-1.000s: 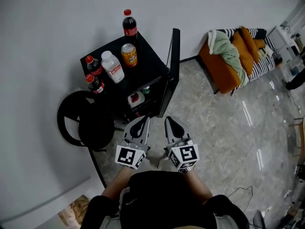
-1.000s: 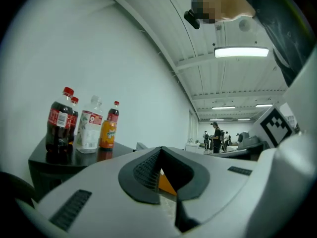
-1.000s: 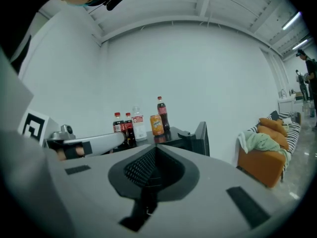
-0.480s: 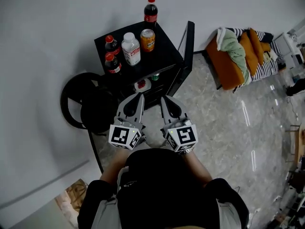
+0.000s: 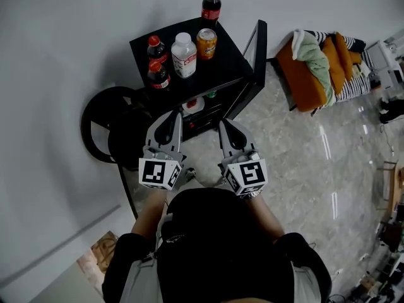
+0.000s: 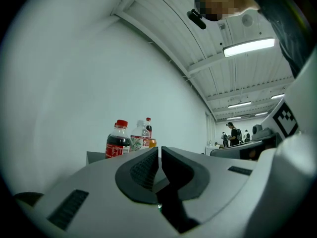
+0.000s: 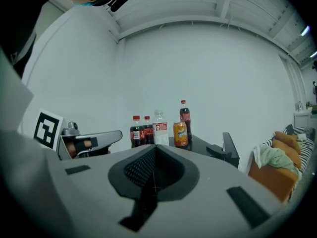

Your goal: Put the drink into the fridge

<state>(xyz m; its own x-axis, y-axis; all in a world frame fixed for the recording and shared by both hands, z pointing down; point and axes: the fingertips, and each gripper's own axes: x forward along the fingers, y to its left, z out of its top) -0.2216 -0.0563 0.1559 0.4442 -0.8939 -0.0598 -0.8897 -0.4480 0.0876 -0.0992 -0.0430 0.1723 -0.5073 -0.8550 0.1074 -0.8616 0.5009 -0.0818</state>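
The fridge (image 5: 222, 68) is glossy black; the floor (image 5: 297, 169), at four o'clock from it, is polished marbled tile; the can (image 5: 206, 43) looks shiny metal.

Four bottles (image 5: 184, 54) and a can (image 5: 206, 43) stand atop the fridge (image 5: 232, 63).

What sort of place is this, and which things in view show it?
Probably a large hall or workshop with a mock living corner: a small black fridge with drinks on top, an orange sofa, and a ribbed ceiling with strip lights.
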